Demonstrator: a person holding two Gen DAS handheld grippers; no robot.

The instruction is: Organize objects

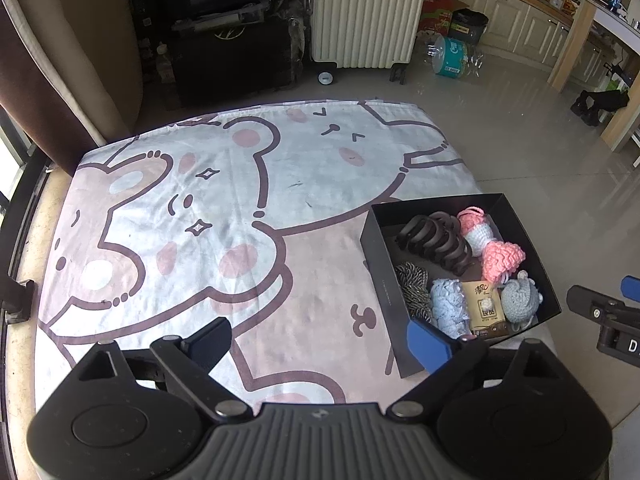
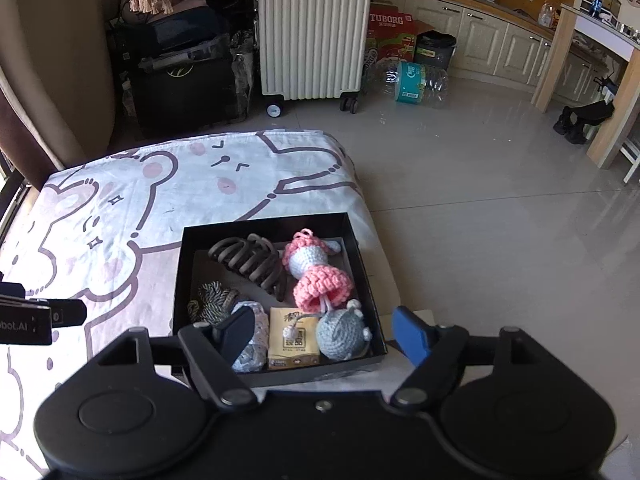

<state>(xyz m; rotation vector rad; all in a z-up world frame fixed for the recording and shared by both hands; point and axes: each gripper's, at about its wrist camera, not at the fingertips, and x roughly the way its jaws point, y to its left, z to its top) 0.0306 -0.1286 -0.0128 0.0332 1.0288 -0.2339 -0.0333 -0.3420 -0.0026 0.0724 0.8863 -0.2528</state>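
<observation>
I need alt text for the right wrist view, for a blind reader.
A black box on a cartoon-print cloth holds a dark hair claw, crochet toys and a small packet. The open right gripper hovers above its near edge.

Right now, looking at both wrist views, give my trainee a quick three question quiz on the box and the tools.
1. True or false: the black box sits on the floor.
2. Which lies next to the dark hair claw? A: pink crochet doll B: suitcase C: bottle
3. Fill in: neither the left tool nor the right tool holds ____.

Key: 1 false, it sits on the cartoon blanket. 2 A. 3 anything; both are open.
</observation>
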